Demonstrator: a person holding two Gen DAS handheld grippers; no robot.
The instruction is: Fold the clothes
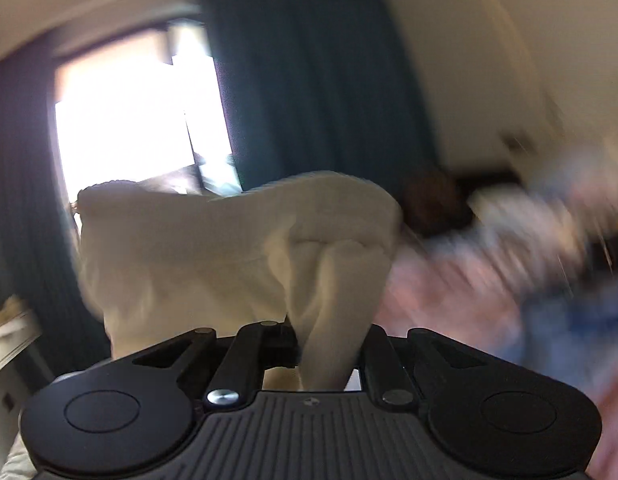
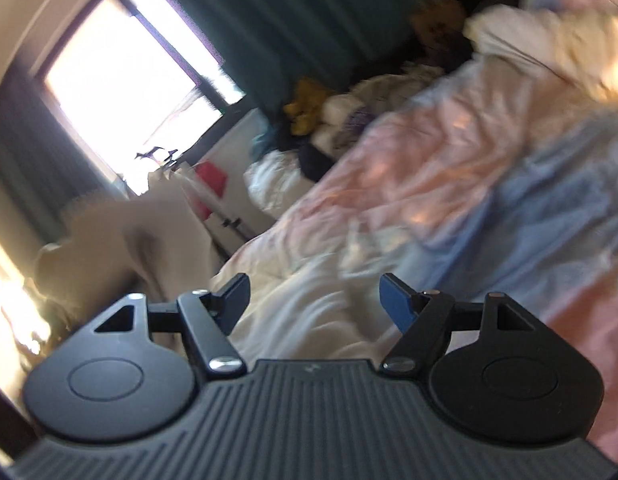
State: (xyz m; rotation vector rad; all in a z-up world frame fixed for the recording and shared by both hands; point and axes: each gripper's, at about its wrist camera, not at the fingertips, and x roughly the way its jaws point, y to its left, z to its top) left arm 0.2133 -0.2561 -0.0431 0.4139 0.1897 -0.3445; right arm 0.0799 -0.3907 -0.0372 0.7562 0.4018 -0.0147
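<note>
Cloth fills the near middle of the left wrist view: the left gripper (image 1: pixel 329 344) is closed on a bunched fold of the cream garment (image 1: pixel 237 248), which rises between its fingers and spreads out to the left, its gathered far-left edge outlined against the bright window (image 1: pixel 129 120). In the right wrist view the right gripper (image 2: pixel 315 300) stands wide apart with nothing between its fingers, over the white near part of the bed (image 2: pixel 309 312). The same garment shows at the left, off the bed's left edge. Farther on, the rumpled pink and blue bedding (image 2: pixel 449 168) lies bare across the middle. A heap of clothes (image 2: pixel 341 116) crowds the far side by the teal curtain (image 2: pixel 289 20). Both views are motion-blurred.
</note>
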